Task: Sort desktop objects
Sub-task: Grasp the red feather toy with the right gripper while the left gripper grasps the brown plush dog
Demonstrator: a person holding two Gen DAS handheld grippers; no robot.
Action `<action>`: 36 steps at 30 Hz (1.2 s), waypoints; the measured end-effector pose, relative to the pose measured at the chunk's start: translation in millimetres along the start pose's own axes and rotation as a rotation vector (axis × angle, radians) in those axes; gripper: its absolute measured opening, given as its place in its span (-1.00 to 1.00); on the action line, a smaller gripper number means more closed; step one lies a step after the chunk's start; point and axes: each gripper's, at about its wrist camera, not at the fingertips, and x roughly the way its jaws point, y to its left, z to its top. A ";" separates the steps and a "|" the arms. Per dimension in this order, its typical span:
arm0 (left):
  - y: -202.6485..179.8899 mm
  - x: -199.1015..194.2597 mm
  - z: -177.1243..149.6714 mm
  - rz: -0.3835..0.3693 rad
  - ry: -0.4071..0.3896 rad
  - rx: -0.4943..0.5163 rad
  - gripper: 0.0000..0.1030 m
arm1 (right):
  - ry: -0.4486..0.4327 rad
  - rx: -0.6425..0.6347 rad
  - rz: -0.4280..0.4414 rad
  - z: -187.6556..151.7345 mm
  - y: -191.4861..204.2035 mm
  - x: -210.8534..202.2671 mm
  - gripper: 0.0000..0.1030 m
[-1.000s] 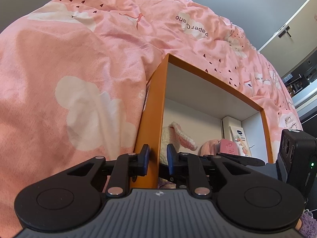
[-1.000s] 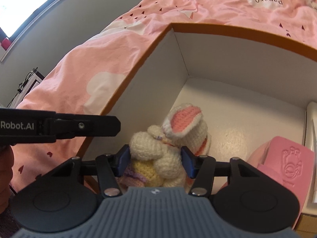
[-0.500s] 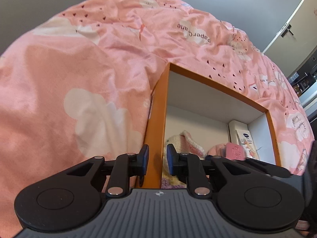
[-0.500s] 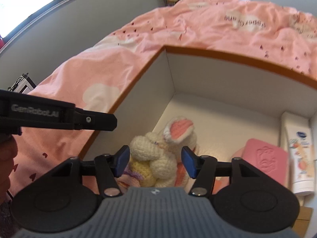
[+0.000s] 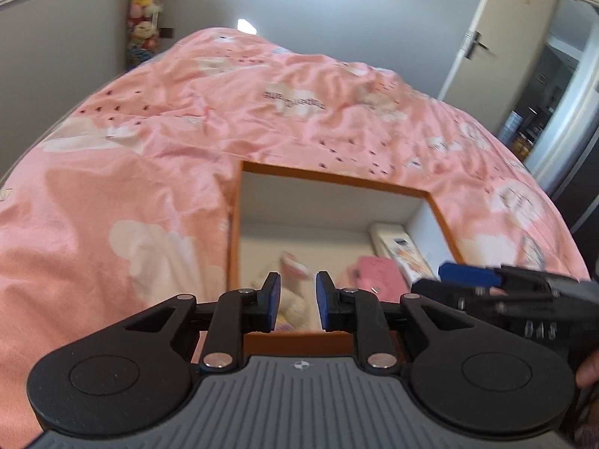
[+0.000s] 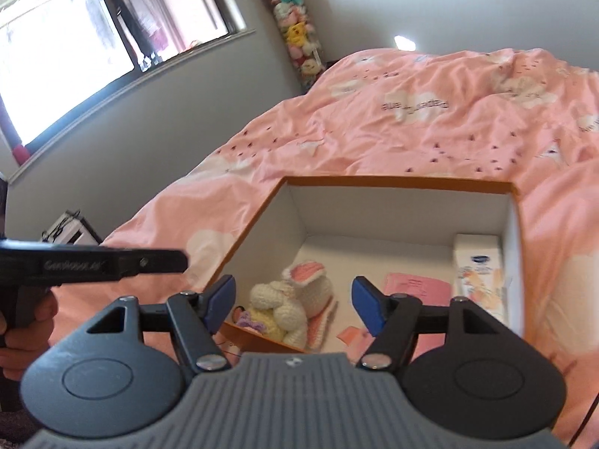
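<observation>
An orange box with white inner walls (image 6: pixel 397 181) (image 5: pixel 333 181) sits on the pink bed. Inside lie a crocheted white bunny (image 6: pixel 295 299) (image 5: pixel 290 292), a pink flat case (image 6: pixel 419 286) (image 5: pixel 378 273) and a white cream tube (image 6: pixel 477 273) (image 5: pixel 397 247). My right gripper (image 6: pixel 295 305) is open and empty, raised above the box's near edge, over the bunny. My left gripper (image 5: pixel 297 301) is nearly closed with a small gap and empty, above the box's near rim. The right gripper also shows at the right of the left wrist view (image 5: pixel 468 275).
The pink duvet (image 6: pixel 411 123) surrounds the box on all sides. A window (image 6: pixel 93 37) and a hanging column of plush toys (image 6: pixel 295 33) stand at the far wall. A door (image 5: pixel 498 48) is at the far right.
My right gripper let go of the bunny, opened wide and rose back from the box. My left gripper also pulled up and back, so the whole box shows.
</observation>
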 end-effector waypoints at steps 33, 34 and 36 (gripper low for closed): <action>-90.6 68.7 -94.8 -0.084 0.438 0.173 0.17 | 0.218 0.012 -0.373 -112.6 -43.1 -28.4 0.18; -91.3 69.5 -96.3 -0.073 0.441 0.183 0.18 | 0.216 0.010 -0.385 -110.5 -44.6 -24.9 0.19; -93.6 71.0 -99.5 -0.048 0.443 0.213 0.22 | 0.207 -0.003 -0.418 -105.9 -47.1 -16.4 0.20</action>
